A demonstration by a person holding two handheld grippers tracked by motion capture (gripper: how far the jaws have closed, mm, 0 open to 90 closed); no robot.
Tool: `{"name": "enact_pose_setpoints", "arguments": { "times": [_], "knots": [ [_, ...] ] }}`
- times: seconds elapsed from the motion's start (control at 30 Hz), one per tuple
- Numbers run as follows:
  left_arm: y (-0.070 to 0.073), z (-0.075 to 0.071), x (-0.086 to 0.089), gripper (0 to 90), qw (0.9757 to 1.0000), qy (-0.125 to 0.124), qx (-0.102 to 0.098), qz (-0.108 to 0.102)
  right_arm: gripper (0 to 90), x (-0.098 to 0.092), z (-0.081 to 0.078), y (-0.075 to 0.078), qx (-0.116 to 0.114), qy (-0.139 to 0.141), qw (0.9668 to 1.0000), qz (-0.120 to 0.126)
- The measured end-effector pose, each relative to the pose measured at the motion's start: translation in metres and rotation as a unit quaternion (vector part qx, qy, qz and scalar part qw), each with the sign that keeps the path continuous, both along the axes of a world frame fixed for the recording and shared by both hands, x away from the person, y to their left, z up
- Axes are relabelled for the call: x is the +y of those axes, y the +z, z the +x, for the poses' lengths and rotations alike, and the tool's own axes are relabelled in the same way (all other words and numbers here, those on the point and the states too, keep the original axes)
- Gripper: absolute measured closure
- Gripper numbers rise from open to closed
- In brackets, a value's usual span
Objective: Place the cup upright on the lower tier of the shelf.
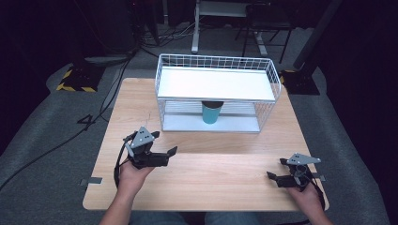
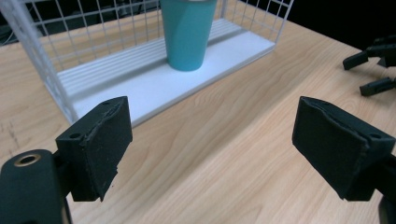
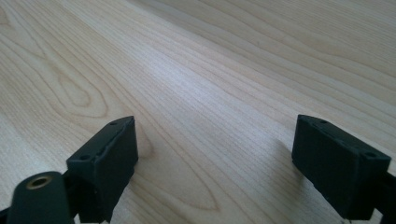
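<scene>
Now both grippers are hovering low over the pale wooden bench (image 1: 211, 173), left gripper (image 1: 165, 152) and right gripper (image 1: 274, 172) each with jaws spread wide, holding nothing. Meanwhile the teal plastic cup (image 1: 211, 112) is standing upright on the lower shelf of the white wire rack (image 1: 216, 93).

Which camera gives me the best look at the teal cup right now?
The left gripper view: the teal cup stands close and large on the lower shelf of the wire rack, though its rim is cut off. In the high view the cup is small, its top hidden under the upper shelf.
</scene>
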State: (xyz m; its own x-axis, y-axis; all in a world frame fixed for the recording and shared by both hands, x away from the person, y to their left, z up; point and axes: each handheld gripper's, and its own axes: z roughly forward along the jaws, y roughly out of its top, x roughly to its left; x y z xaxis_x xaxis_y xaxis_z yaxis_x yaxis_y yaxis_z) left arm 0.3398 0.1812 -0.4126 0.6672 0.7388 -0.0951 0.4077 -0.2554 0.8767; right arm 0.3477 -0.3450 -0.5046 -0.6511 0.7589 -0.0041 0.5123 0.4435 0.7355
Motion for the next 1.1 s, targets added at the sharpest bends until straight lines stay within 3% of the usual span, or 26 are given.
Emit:
{"name": "enact_pose_setpoints", "arguments": {
  "times": [0.2, 0.33, 0.47, 0.57, 0.73, 0.93, 1.1],
  "knots": [
    [-0.005, -0.01, 0.01, 12.7, 0.9999, -0.003, 0.005, 0.008, 14.7, 0.001, 0.0, 0.0, 0.0, 0.0, 1.0, 0.0],
    [-0.008, -0.022, 0.021, 12.7, 0.9996, -0.007, 0.005, 0.026, 14.7, 0.001, 0.0, 0.0, 0.0, 0.0, 1.0, 0.0],
    [-0.012, -0.029, 0.028, 12.7, 0.9995, -0.009, 0.01, 0.027, 14.7, 0.001, 0.0, 0.0, 0.0, 0.0, 1.0, 0.0],
    [-0.02, -0.034, 0.034, 12.7, 0.9993, -0.009, 0.022, 0.03, 14.6, 0.001, 0.0, 0.0, 0.0, 0.0, 1.0, 0.0],
    [-0.038, -0.042, 0.044, 12.7, 0.9976, -0.006, 0.042, 0.056, 14.7, 0.001, 0.0, 0.0, 0.0, 0.0, 1.0, 0.0],
    [-0.055, -0.047, 0.052, 12.7, 0.9969, 0.003, 0.061, 0.05, 14.7, 0.001, 0.0, 0.0, 0.0, 0.0, 1.0, 0.0],
    [-0.066, -0.048, 0.054, 12.7, 0.9945, 0.006, 0.075, 0.073, 14.6, 0.001, 0.0, 0.0, 0.0, 0.0, 1.0, 0.0]
  ]
}}
